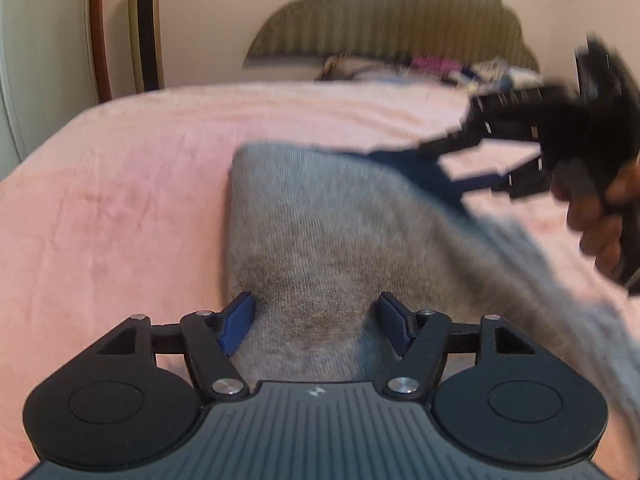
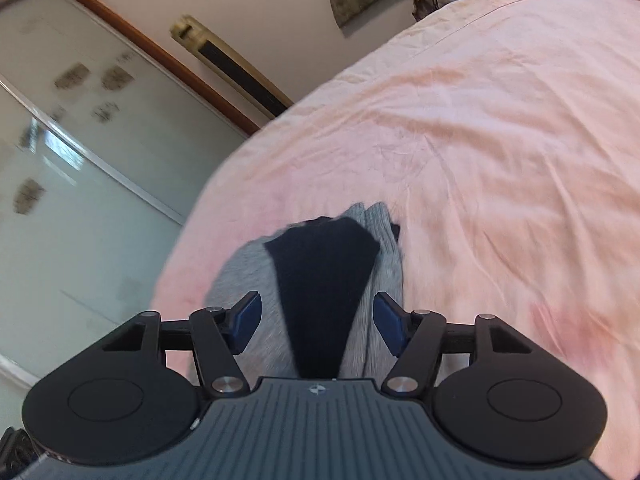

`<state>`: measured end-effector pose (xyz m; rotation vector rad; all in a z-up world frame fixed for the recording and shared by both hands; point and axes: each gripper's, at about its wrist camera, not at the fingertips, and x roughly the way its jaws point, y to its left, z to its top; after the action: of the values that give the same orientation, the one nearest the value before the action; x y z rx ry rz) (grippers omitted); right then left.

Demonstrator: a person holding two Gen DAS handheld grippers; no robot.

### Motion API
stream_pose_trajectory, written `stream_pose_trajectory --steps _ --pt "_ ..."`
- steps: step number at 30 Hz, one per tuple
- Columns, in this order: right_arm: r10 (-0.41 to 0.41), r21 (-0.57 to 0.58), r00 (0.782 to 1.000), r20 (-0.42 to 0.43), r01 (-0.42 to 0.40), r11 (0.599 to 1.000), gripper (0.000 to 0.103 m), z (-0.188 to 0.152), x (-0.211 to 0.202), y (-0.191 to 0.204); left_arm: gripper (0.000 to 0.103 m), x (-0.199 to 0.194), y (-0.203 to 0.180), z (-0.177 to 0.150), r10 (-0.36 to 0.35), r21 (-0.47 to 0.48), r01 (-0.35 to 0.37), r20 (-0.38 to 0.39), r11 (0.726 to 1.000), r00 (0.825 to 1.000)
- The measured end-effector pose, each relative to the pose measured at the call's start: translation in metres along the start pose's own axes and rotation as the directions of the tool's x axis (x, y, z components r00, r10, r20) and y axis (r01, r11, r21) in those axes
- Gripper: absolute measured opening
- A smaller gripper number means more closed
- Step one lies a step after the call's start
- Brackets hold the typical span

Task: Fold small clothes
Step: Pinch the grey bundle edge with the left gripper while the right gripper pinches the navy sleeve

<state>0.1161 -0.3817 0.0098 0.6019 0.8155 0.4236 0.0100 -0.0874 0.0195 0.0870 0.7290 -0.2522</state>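
Both tongs, left tongs (image 1: pixel 316 322) and right tongs (image 2: pixel 318 322), open, grey garment (image 1: pixel 320 232) between

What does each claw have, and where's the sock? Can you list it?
thing: grey sock with a dark blue end
where: on the pink bed cover
left claw: open, fingers either side of the sock
right claw: open, fingers either side of the dark end
behind: striped headboard, pile of clothes
picture: blurry
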Motion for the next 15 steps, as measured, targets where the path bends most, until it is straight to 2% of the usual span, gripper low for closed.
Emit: stream_pose_trajectory --steps 1,3,5,7,10,11,12,13,15 --pt "-0.012 -0.019 1.000 -0.018 0.012 1.000 0.062 0.001 0.010 0.002 0.068 0.002 -0.003 -0.004 0.015 0.008 -0.015 0.010 1.000 1.000" --pt "-0.082 -0.102 0.996 -0.042 0.077 0.992 0.015 0.002 0.025 0.007 0.069 0.002 -0.006 -0.007 0.021 0.016 -0.022 0.024 1.000 0.999" --pt "-0.104 -0.170 0.994 -0.044 0.095 0.981 0.015 0.009 0.029 0.009 0.070 0.001 -0.008 -0.009 0.016 0.013 -0.017 0.027 1.000 1.000" --pt "-0.117 -0.135 0.993 -0.028 0.112 0.984 0.010 0.018 0.029 -0.002 0.070 0.000 -0.006 -0.010 0.012 0.009 -0.012 0.025 1.000 1.000" --pt "-0.118 -0.112 0.993 -0.020 0.115 0.987 0.010 0.016 0.031 -0.012 0.071 0.003 -0.004 -0.008 0.010 0.007 -0.011 0.025 1.000 1.000" --pt "-0.108 -0.115 0.994 -0.014 0.106 0.988 0.013 0.012 0.029 -0.011 0.071 0.002 -0.003 -0.008 0.010 0.008 -0.010 0.025 1.000 1.000" --pt "-0.090 -0.110 0.996 -0.015 0.088 0.990 0.023 0.010 0.026 -0.009 0.071 0.000 -0.002 -0.007 0.008 0.007 -0.008 0.024 1.000 1.000" --pt "-0.082 -0.100 0.997 -0.015 0.080 0.992 0.029 0.007 0.021 -0.008 0.071 -0.002 0.000 -0.007 0.004 0.003 -0.004 0.023 1.000 1.000" --pt "-0.054 -0.102 0.999 0.004 0.054 0.993 0.073 -0.001 0.001 -0.003 0.071 -0.009 0.007 -0.004 0.000 -0.007 0.000 0.029 1.000 1.000"
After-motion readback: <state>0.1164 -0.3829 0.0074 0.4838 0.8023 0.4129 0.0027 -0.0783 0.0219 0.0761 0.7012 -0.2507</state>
